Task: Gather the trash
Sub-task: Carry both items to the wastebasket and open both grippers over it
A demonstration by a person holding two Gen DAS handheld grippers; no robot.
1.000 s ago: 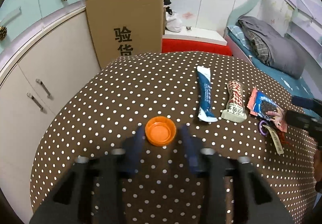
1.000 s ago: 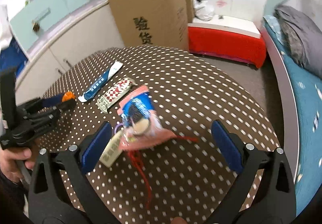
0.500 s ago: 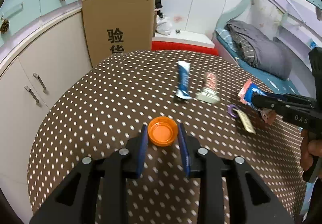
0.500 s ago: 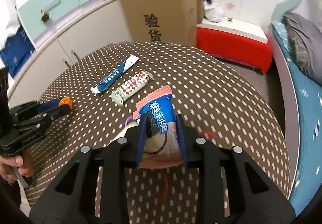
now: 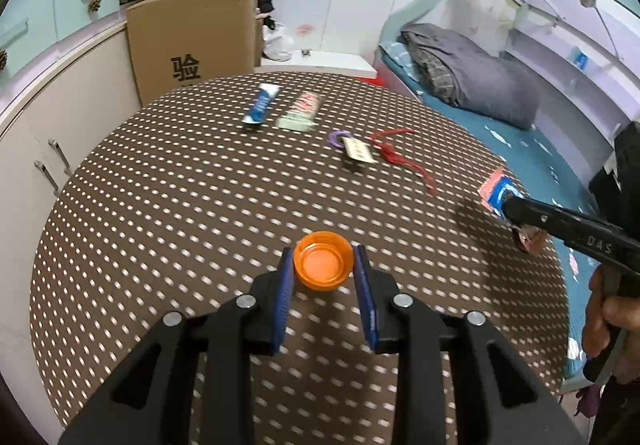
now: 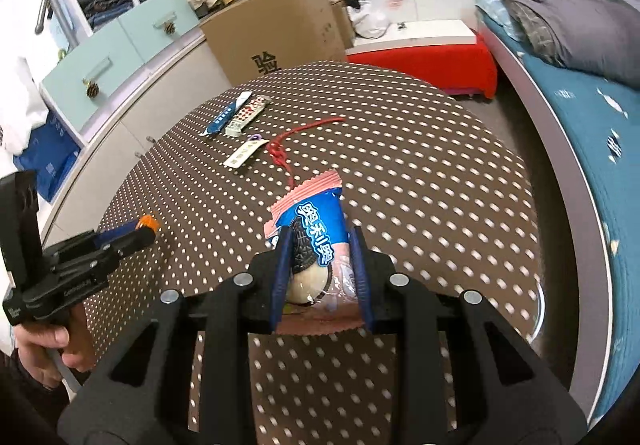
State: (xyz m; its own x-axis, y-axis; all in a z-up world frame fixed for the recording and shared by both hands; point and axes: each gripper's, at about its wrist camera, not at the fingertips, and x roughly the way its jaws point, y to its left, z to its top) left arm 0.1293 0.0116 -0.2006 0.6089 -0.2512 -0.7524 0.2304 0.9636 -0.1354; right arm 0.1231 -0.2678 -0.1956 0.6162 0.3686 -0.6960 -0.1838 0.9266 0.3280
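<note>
Left tool (image 5: pixel 323 265): closed on the orange bottle cap (image 5: pixel 323 265), blue pads pressing its two sides, open face up, carried above the near part of the dotted round worktop (image 5: pixel 160 205). Right tool (image 6: pixel 318 265): closed on the blue and pink cookie wrapper (image 6: pixel 316 221), pads against both its edges, wrapper lifted off the cloth above the worktop's right half; in the left view its end shows at that tool's tip near the worktop's right edge. Remaining on the worktop, far side: a blue sachet (image 5: pixel 260 107) and a red-and-white wrapper (image 5: pixel 302 111) lying side by side, apart; nearer, a cream tag (image 5: pixel 357 151) on a purple ring (image 5: pixel 335 137) just beside a knotted red cord (image 5: pixel 400 157). A cardboard box (image 5: pixel 196 45) stands beyond the worktop
</note>
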